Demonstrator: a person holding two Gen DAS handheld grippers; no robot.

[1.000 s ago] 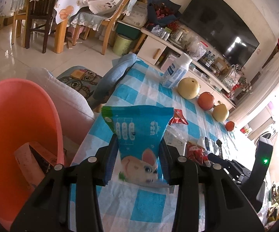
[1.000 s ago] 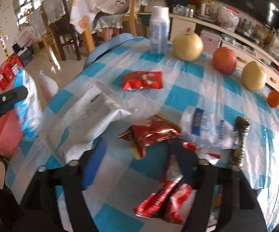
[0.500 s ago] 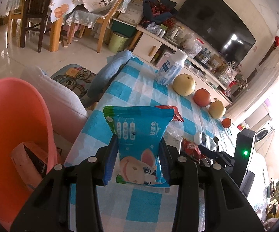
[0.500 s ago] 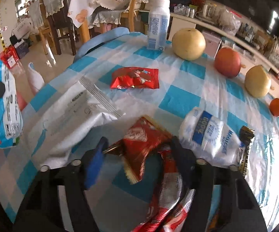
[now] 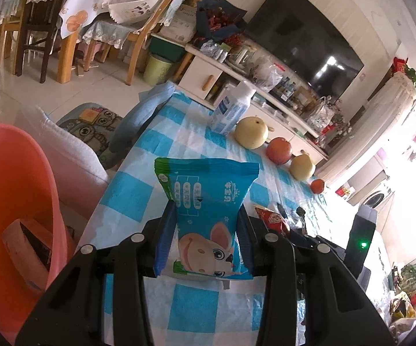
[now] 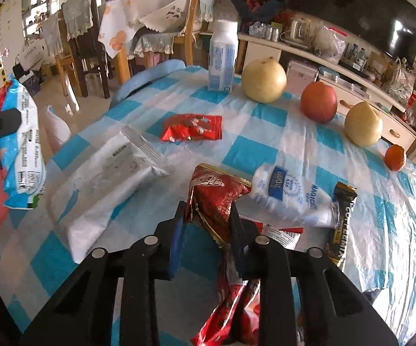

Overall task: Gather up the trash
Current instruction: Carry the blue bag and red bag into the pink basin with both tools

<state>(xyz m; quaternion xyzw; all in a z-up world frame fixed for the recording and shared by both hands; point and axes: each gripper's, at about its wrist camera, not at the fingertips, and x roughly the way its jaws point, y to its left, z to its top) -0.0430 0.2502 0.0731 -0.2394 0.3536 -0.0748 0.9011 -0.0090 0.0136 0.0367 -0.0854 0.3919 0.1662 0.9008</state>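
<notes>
My left gripper (image 5: 205,239) is shut on a blue snack packet with a cartoon animal (image 5: 205,201), held upright above the table's left edge; the packet also shows in the right wrist view (image 6: 23,141). A pink bin (image 5: 11,201) sits just left of it, with a cardboard piece inside. My right gripper (image 6: 206,225) is shut on a dark red wrapper (image 6: 213,196), lifted off the checked tablecloth (image 6: 265,144). On the cloth lie a silver wrapper (image 6: 112,170), a small red packet (image 6: 192,128), a white-blue plastic bag (image 6: 288,196), a black coffee bar wrapper (image 6: 342,219) and red wrappers (image 6: 231,308) below my fingers.
A white bottle (image 6: 222,57), two pears (image 6: 263,80), an apple (image 6: 319,102) and a tangerine (image 6: 395,158) line the table's far side. A blue cushion (image 5: 144,115) hangs at the far left corner. Chairs and a TV cabinet stand beyond.
My right gripper has closed on the dark red wrapper and raised it. My left gripper has kept its hold on the blue packet and drifted slightly back beside the pink bin.
</notes>
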